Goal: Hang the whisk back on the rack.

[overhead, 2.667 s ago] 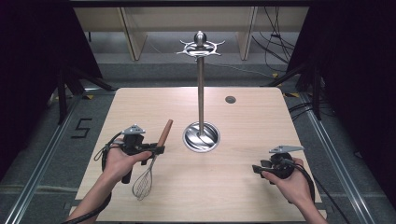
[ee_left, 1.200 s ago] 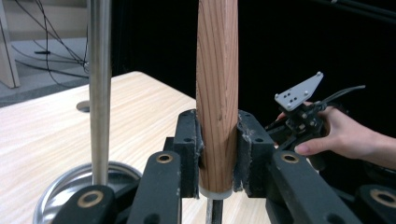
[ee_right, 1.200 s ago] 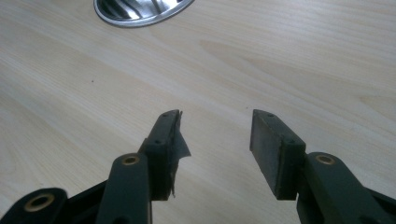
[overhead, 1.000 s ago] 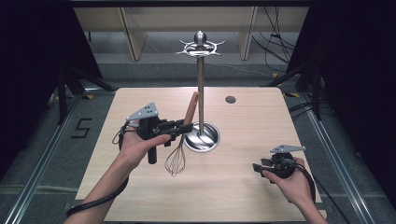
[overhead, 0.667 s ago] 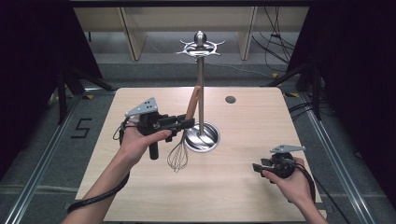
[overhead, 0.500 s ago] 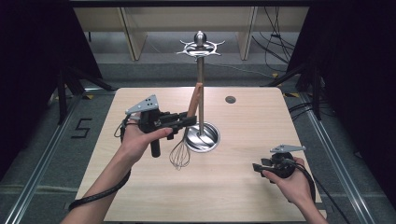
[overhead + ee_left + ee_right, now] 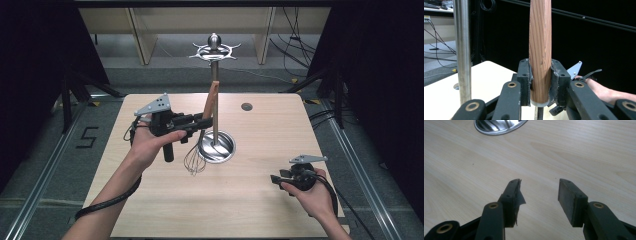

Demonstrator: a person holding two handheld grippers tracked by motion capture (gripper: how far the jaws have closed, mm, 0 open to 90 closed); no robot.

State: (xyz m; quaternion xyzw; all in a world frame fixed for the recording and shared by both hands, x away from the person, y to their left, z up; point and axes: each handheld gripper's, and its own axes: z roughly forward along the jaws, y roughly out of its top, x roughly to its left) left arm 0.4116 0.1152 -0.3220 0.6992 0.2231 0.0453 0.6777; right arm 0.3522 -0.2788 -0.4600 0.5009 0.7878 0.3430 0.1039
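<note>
You are pinching the whisk (image 7: 201, 134) upright in your left gripper (image 7: 196, 123), just beside the stand's pole (image 7: 215, 107); your right gripper (image 7: 276, 178) is resting spread.

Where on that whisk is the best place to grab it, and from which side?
Grip the whisk by its wooden handle, low near the metal collar, coming in from the side. The handle is stout, straight and upright, so flat jaws clamp it squarely, as the left gripper does; the wire loops would flex.

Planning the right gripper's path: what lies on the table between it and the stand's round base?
Nothing: in the right gripper view, bare wood runs from the open right gripper to the stand's base.
</note>
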